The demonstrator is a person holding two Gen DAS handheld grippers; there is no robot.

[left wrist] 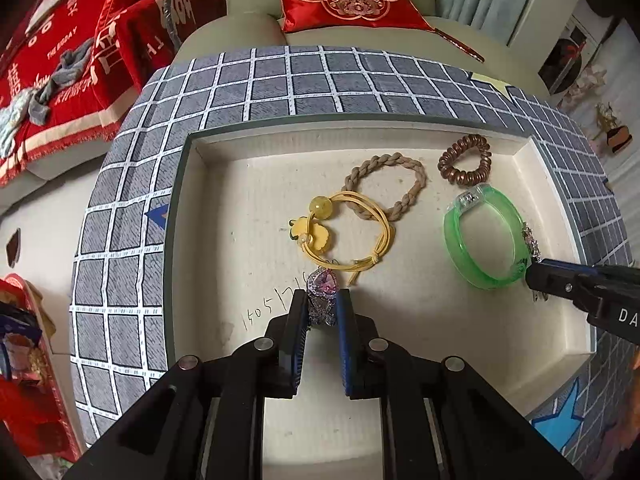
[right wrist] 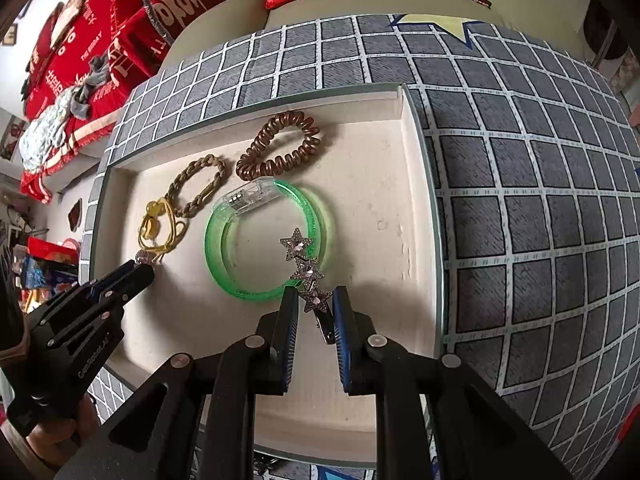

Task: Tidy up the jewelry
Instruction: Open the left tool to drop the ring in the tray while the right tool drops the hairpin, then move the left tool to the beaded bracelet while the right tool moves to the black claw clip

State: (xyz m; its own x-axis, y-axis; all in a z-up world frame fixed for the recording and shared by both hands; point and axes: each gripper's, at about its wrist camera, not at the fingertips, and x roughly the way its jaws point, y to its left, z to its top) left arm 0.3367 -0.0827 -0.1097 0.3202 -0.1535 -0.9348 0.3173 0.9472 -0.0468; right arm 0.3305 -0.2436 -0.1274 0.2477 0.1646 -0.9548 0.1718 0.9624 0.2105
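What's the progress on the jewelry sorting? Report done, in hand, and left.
Done, apparently: the brown coil tie, braided tie, yellow tie and green bangle lie in the tray. In hand: the left gripper has its jaws around a purple gem piece; the right gripper has its jaws around the star clip. Left: settling those two.

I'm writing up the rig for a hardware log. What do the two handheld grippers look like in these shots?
Both are matte black angular frames with silver round bolt heads. The left gripper and the right gripper each have two flat fingers faced with ribbed blue pads. White lettering runs along each body's side, only partly readable. No cables or sleeves show.
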